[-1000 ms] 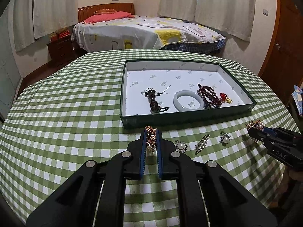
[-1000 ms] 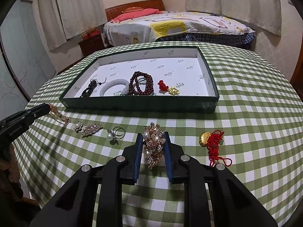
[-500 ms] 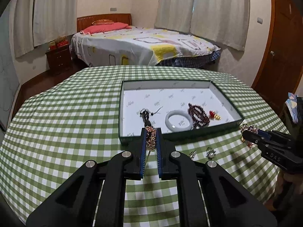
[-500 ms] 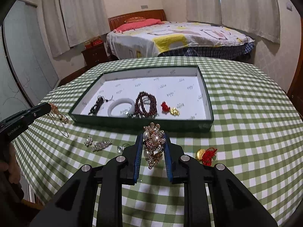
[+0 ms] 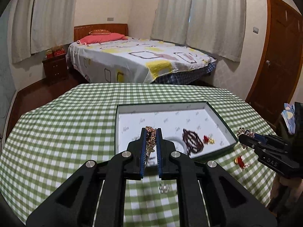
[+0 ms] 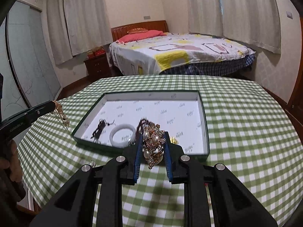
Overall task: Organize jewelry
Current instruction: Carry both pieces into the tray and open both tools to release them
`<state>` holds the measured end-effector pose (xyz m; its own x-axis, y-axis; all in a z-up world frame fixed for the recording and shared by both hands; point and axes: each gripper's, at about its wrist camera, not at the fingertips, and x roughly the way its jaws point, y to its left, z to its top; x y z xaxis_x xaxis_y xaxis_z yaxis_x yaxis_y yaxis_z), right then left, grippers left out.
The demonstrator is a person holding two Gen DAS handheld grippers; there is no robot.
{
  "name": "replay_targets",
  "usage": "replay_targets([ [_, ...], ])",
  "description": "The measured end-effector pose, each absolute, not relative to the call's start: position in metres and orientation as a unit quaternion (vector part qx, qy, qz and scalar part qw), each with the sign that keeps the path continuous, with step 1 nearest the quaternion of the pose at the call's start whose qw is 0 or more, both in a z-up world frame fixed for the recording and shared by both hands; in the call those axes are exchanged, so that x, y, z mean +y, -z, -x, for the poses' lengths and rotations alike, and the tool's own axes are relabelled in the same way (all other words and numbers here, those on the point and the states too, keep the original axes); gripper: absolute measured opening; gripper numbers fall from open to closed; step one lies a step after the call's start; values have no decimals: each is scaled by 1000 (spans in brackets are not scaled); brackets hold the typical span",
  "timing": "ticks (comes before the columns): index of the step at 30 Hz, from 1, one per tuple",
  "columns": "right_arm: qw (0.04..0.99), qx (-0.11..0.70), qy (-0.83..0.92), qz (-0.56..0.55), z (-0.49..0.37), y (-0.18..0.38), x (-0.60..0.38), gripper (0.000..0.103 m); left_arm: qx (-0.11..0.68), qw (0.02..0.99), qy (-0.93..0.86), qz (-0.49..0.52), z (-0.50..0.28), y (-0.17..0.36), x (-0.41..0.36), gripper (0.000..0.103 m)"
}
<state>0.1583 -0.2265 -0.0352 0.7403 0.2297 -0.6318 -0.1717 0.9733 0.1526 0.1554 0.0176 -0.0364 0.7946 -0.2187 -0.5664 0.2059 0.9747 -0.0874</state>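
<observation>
My left gripper is shut on a gold chain piece, held in the air in front of the green-walled box. My right gripper is shut on a gold brooch with pearls, also lifted, just before the box. Inside the box lie a white bangle, a dark cord piece, dark red beads and a small red and gold charm. In the left wrist view the right gripper shows at the right edge, with its brooch. The left gripper appears at the left in the right wrist view.
A green checked cloth covers the round table. A red tassel with a gold piece lies on the cloth right of the box. A small pearl piece lies under my left gripper. A bed stands behind the table, a door at the right.
Both grippers have risen from the cloth with their jewelry still held, and the views have tilted up toward the room. The loose pieces on the cloth have slid low and out of sight.
</observation>
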Motion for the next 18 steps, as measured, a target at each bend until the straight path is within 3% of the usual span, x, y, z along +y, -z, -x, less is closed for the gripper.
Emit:
replay_targets([
  [18,935,340,-92,-31,-224,44,-232,22,302,947,108,4,-244,56,-2,10],
])
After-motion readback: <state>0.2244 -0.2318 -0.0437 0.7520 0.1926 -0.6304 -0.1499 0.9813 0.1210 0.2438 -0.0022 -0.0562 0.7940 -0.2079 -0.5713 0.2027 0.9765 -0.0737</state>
